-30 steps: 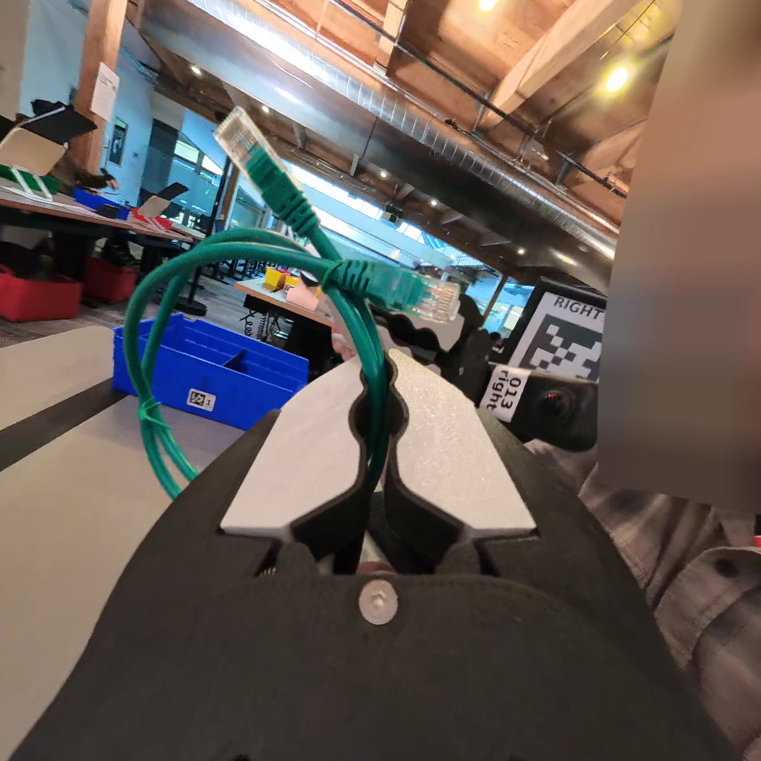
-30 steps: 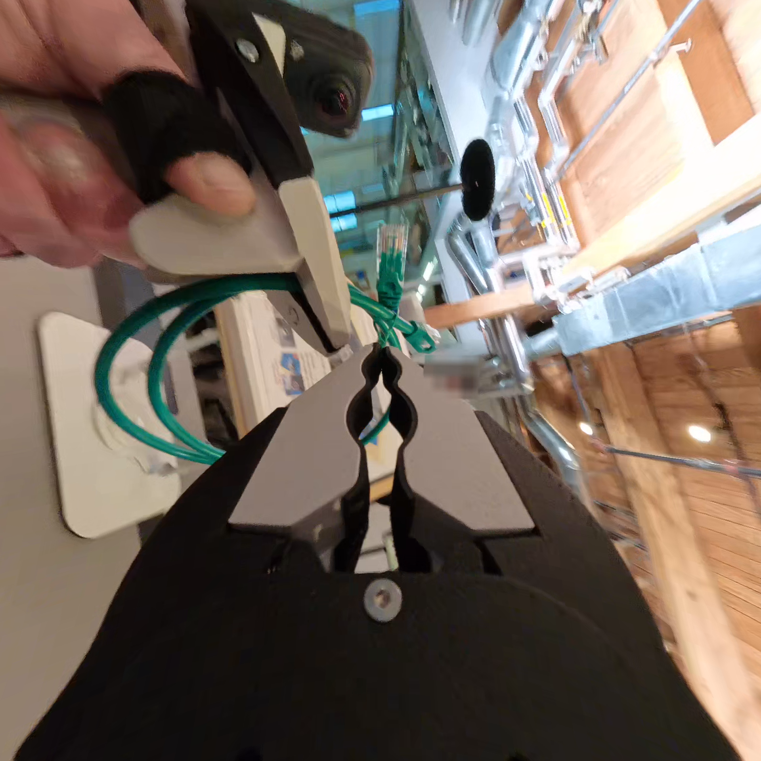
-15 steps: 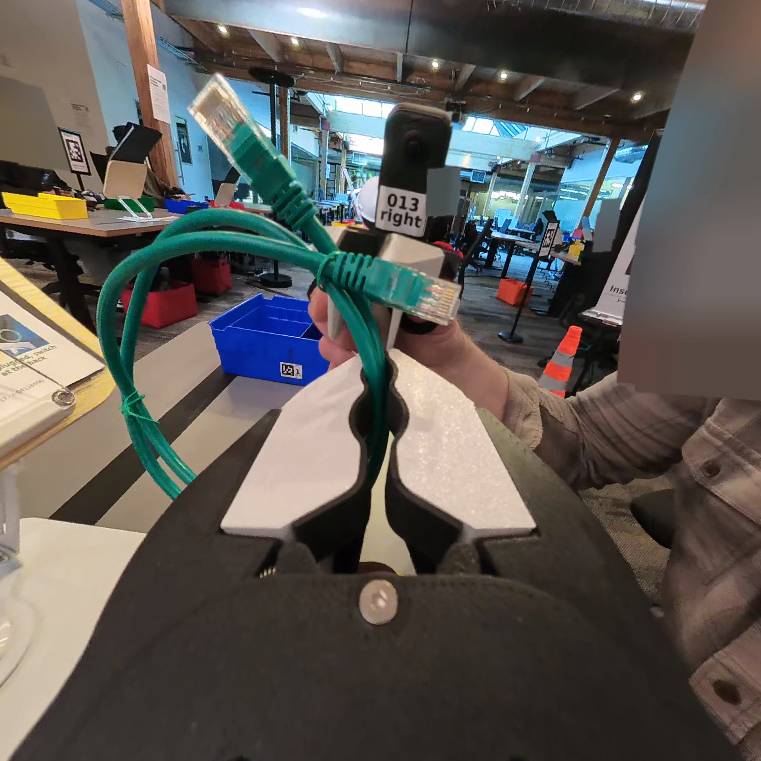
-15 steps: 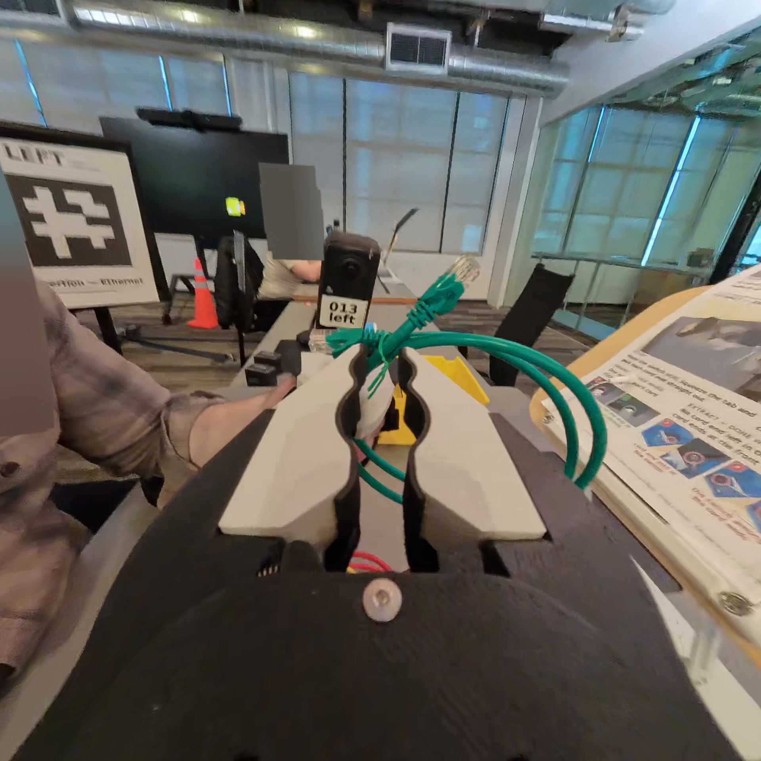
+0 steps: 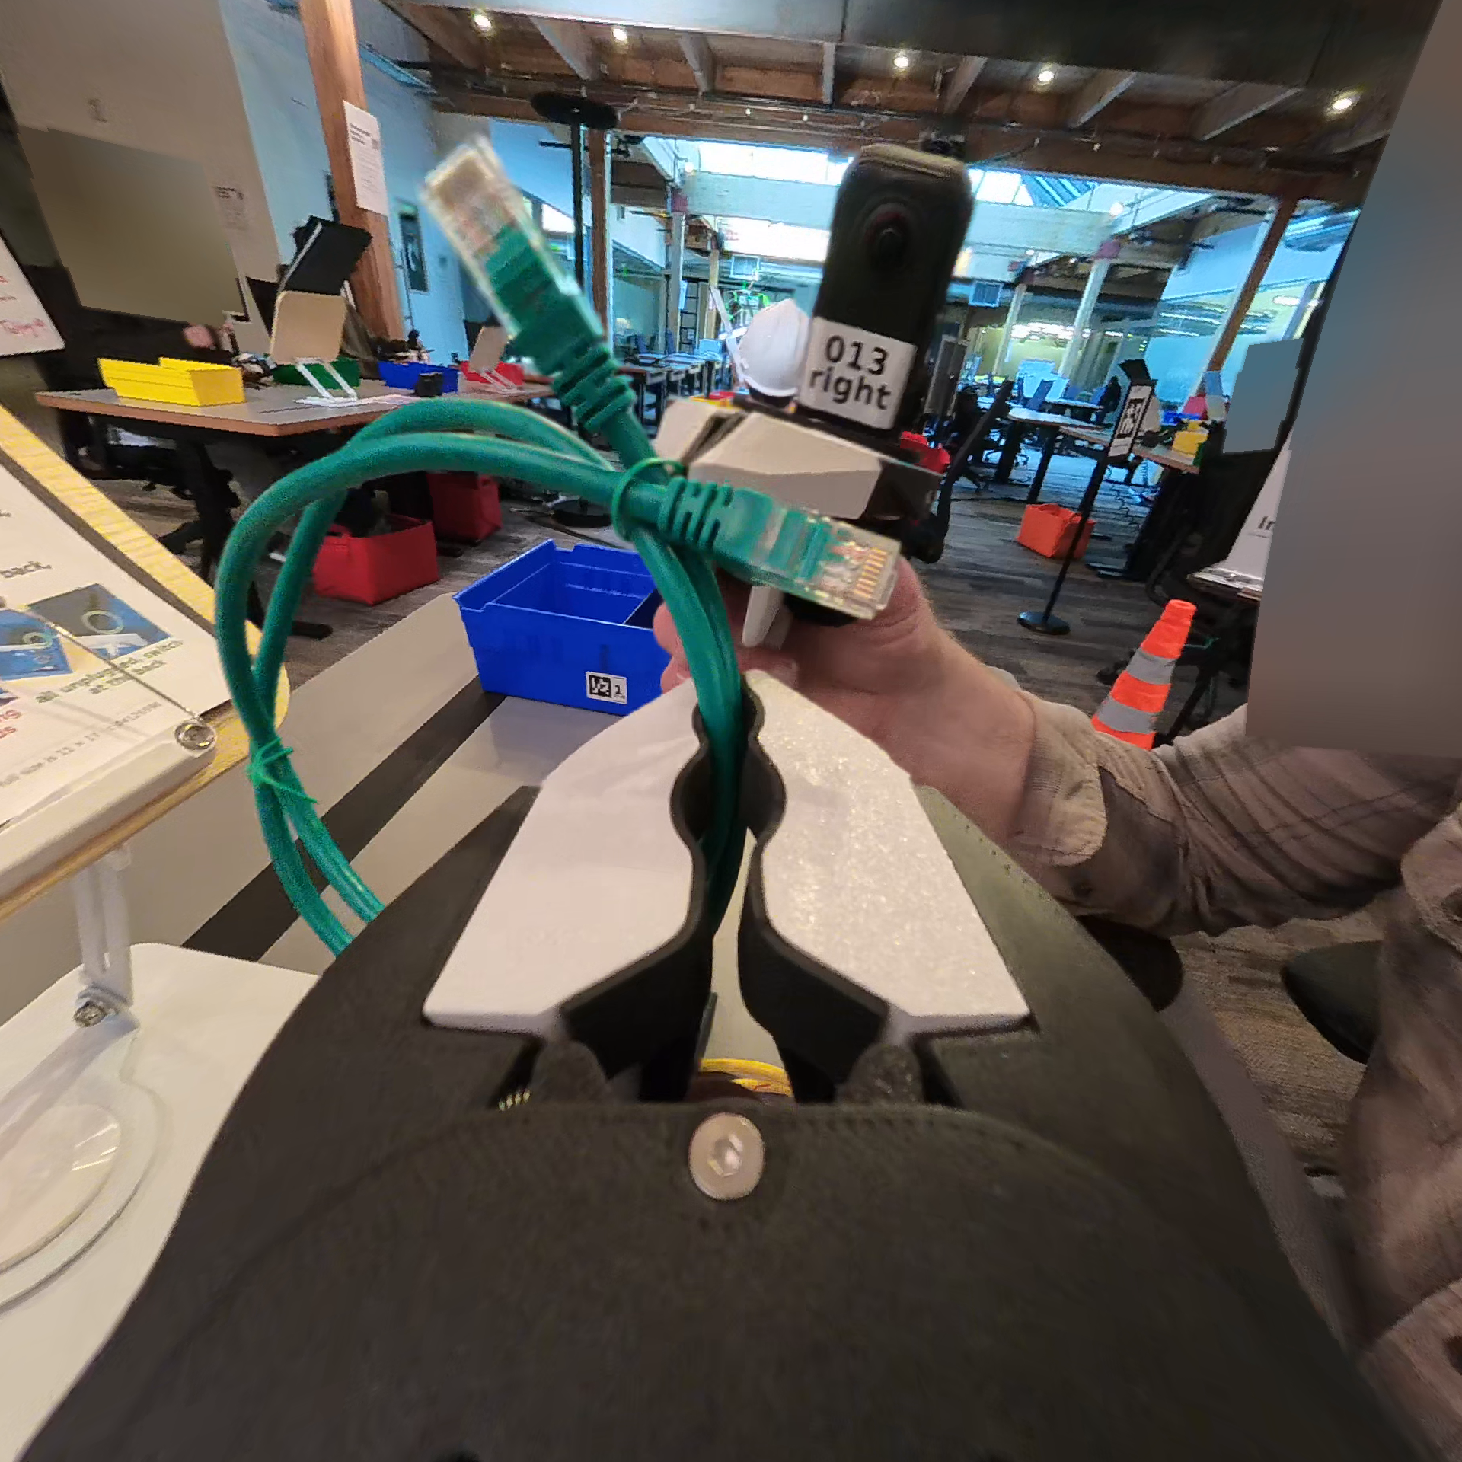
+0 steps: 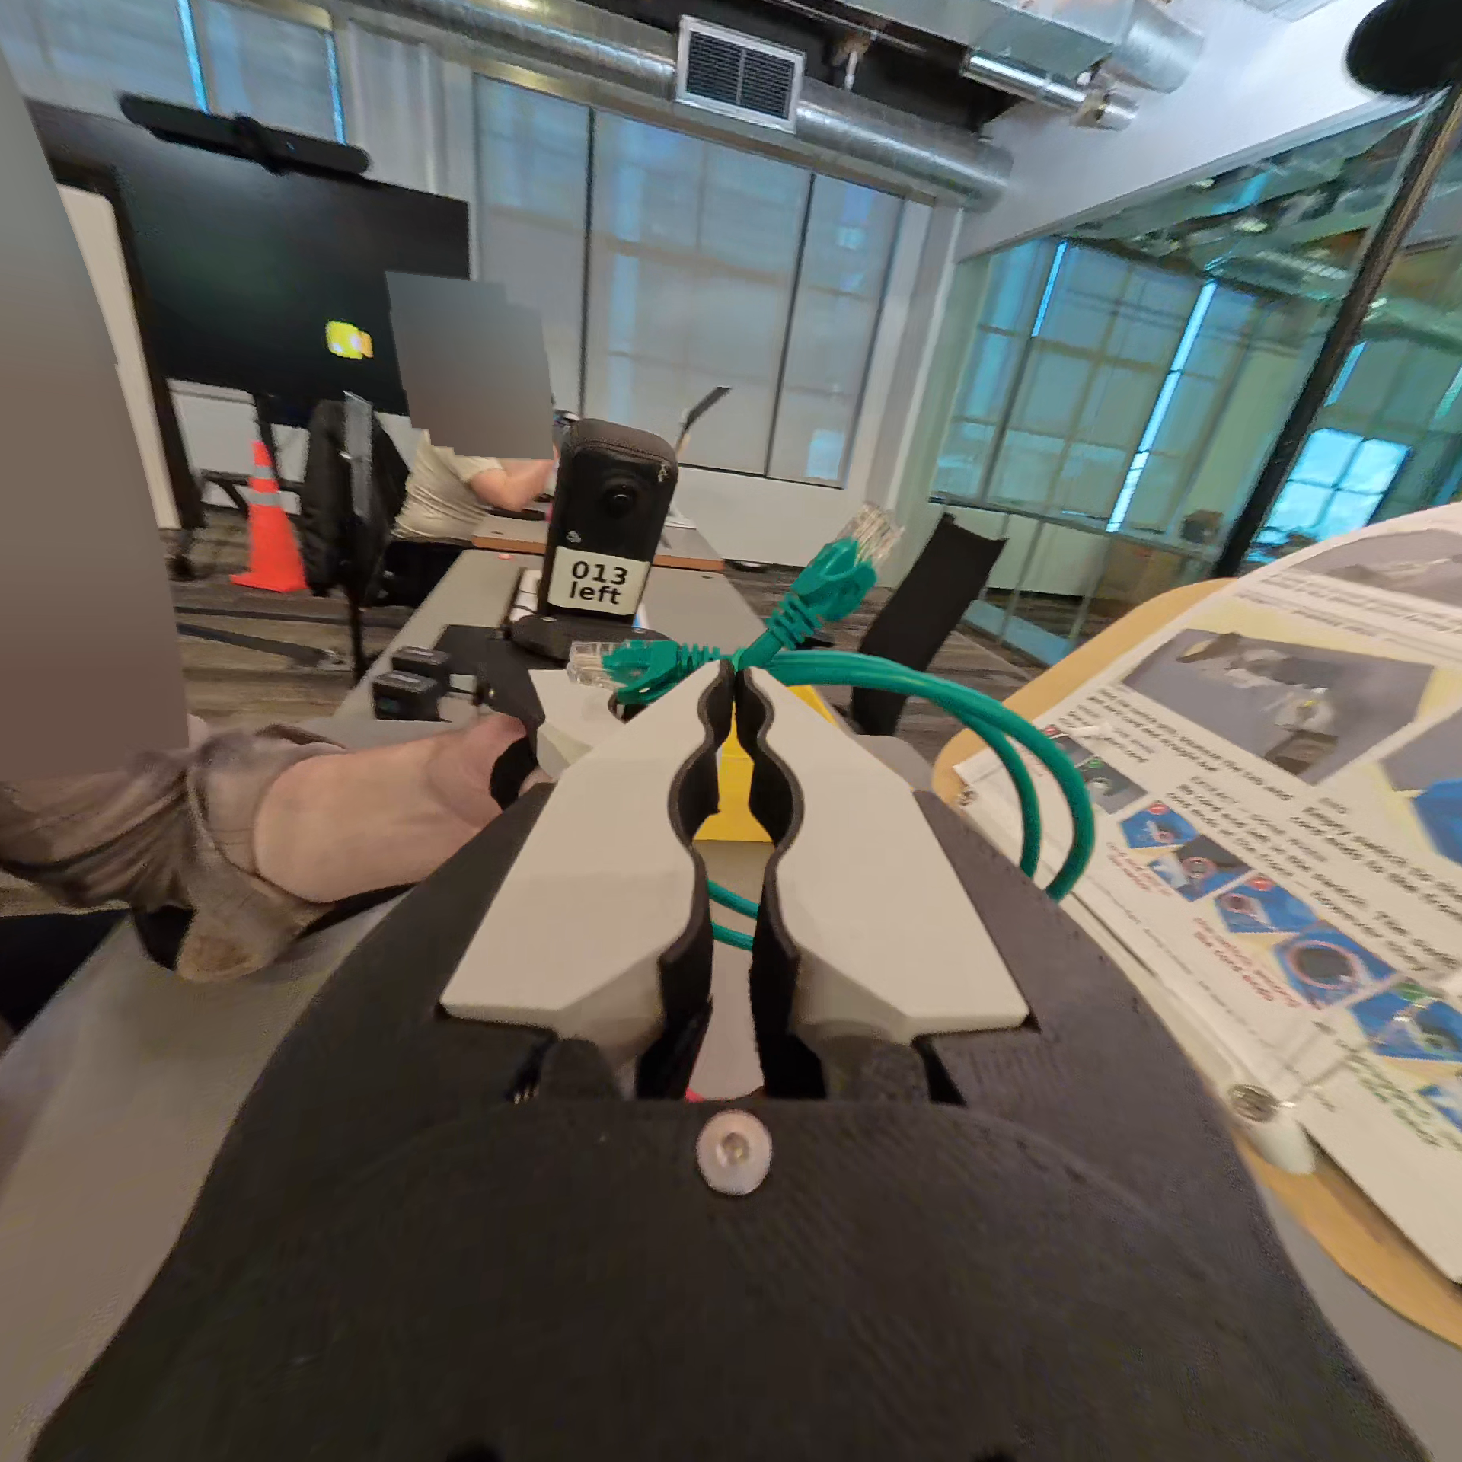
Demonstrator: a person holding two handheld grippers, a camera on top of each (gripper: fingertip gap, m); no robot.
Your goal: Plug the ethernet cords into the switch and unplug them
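Observation:
A coiled green ethernet cord (image 5: 712, 633) with two clear plugs is held up in the air. My left gripper (image 5: 724, 700) is shut on the cord's doubled strand, and the coil hangs to its left. One plug (image 5: 823, 554) points right and the other (image 5: 482, 213) points up. My right gripper (image 5: 680, 451) faces the left one from behind the cord. In the right wrist view its tips (image 6: 732, 672) are closed on the cord (image 6: 949, 696) where the two plug ends cross. The left gripper (image 6: 562, 712) shows just beyond. No switch is in view.
A blue bin (image 5: 570, 625) stands on the grey table beyond the grippers. An instruction sheet on a tilted wooden board (image 5: 79, 672) stands at the left, on a white base (image 5: 198, 1028). A yellow bin (image 6: 728, 799) and small black boxes (image 6: 411, 680) lie ahead of the right gripper. My right fingertips sit around 5 cm from my left ones.
Both views have swung from facing the ceiling to level. The right gripper has come up to the cord's crossing and its tips have closed there. The left keeps its hold.

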